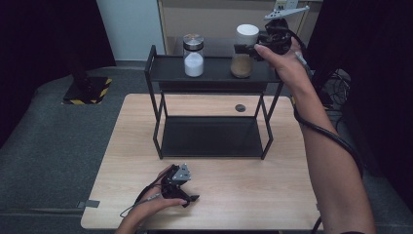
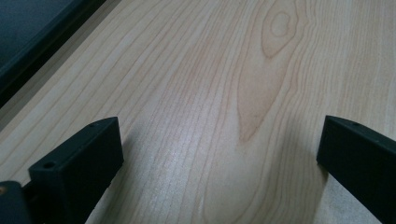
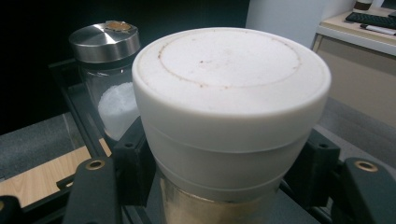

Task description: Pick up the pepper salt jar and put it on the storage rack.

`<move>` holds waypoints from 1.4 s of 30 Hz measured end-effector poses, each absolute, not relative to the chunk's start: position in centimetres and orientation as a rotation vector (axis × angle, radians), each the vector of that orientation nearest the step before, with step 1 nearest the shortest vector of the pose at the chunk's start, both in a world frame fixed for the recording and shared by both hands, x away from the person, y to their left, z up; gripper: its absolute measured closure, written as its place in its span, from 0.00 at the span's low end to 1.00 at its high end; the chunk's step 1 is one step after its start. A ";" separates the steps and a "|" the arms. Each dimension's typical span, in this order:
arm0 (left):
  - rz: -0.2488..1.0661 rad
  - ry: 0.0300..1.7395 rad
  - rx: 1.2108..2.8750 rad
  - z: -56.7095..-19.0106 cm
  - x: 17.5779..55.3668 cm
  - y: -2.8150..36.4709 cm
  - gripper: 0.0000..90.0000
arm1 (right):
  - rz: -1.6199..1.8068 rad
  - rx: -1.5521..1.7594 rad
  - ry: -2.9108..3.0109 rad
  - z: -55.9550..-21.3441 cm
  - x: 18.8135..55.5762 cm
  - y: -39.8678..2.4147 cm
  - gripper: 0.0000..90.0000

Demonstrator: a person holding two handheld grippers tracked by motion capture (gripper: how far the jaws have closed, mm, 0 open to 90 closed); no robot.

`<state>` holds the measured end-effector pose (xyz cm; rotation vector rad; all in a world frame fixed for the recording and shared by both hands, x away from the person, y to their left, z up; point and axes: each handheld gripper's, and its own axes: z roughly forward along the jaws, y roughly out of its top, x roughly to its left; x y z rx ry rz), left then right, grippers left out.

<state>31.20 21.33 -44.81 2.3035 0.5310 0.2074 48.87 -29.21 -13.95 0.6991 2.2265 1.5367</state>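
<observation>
The right gripper grasps the upright white-lidded jar between its fingers, just under the lid; the left gripper rests released on the table, well apart.

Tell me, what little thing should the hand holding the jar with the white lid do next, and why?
Probably lift it slightly, straight up. The right gripper is shut on the white-lidded jar of brown powder, which appears to stand on the rack's top shelf beside the salt jar. A small lift would clear the shelf's raised edge without bumping that neighbour. The left gripper rests open on the table.
</observation>
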 end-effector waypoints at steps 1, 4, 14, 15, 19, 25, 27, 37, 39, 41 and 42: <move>0.208 0.531 2.304 -44.8 31.2 21.3 0.00 | 1.534 0.702 2.225 -14.0 48.8 -29.1 0.40; 0.208 0.531 2.304 -44.8 31.2 21.3 0.00 | 1.530 0.705 2.220 -14.0 48.7 -29.1 0.40; 0.208 0.531 2.304 -44.8 31.2 21.3 0.00 | 1.520 0.712 2.221 -13.9 48.6 -28.9 0.39; 0.208 0.531 2.304 -44.8 31.2 21.3 0.00 | 1.521 0.714 2.221 -13.8 48.6 -28.9 0.37; 0.208 0.531 2.304 -44.8 31.2 21.3 0.00 | 1.515 0.724 2.222 -13.7 48.6 -28.8 0.28; 0.208 0.531 2.304 -44.8 31.2 21.3 0.00 | 1.506 0.744 2.214 -13.5 48.2 -29.1 0.19; 0.207 0.531 2.304 -44.8 31.2 21.3 0.00 | 1.504 0.747 2.209 -13.4 47.9 -29.3 0.19; 0.207 0.534 2.299 -44.9 31.2 21.3 0.00 | 1.543 0.736 2.177 -13.1 45.8 -31.3 0.08; 0.207 0.534 2.300 -44.9 31.2 21.3 0.00 | 1.541 0.743 2.171 -13.2 45.2 -31.7 0.06; 0.207 0.534 2.299 -44.9 31.2 21.3 0.00 | 1.536 0.749 2.170 -13.3 44.5 -31.9 0.06; 0.207 0.534 2.299 -44.9 31.2 21.3 0.00 | 1.533 0.751 2.167 -13.4 44.2 -32.0 0.05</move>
